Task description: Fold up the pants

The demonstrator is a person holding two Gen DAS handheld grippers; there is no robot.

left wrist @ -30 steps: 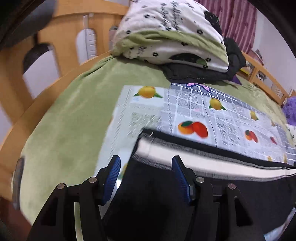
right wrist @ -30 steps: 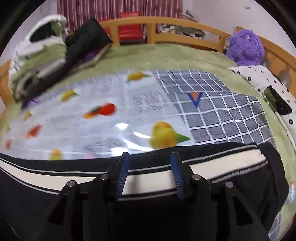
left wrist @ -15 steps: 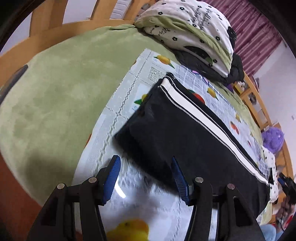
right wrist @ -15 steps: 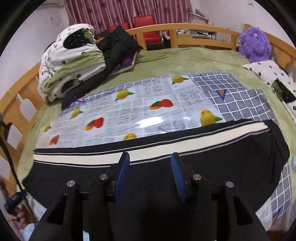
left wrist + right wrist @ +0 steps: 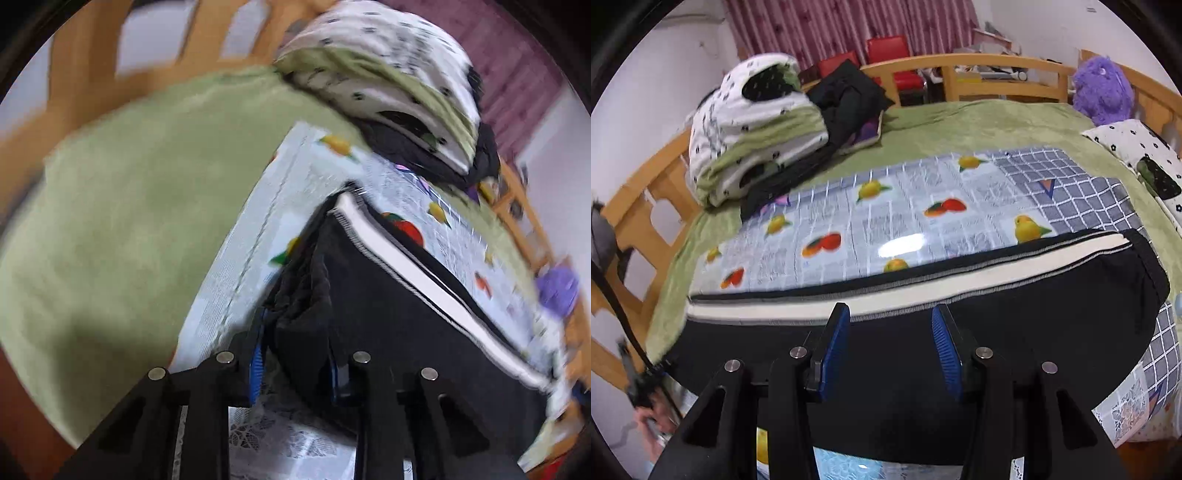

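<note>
Black pants (image 5: 1034, 295) with a white side stripe (image 5: 923, 291) lie flat lengthwise on a fruit-print mat (image 5: 886, 206). In the left wrist view, the near end corner of the pants (image 5: 406, 325) is bunched up between the blue pads of my left gripper (image 5: 295, 354). Its jaws are closing and the pads press the gathered cloth. My right gripper (image 5: 890, 343) hovers open above the middle of the pants, with nothing between its fingers.
The mat (image 5: 258, 240) lies on a green blanket (image 5: 129, 203) in a wooden-railed bed (image 5: 997, 70). A folded quilt (image 5: 753, 129) and dark clothes (image 5: 849, 99) sit at the back left. At the right are a purple plush (image 5: 1102, 88) and a pillow (image 5: 1137, 155).
My left gripper dropped onto the pants' end corner and its jaws narrowed around the cloth, which now bunches up. My right gripper pulled back and rose, so the whole pants show.
</note>
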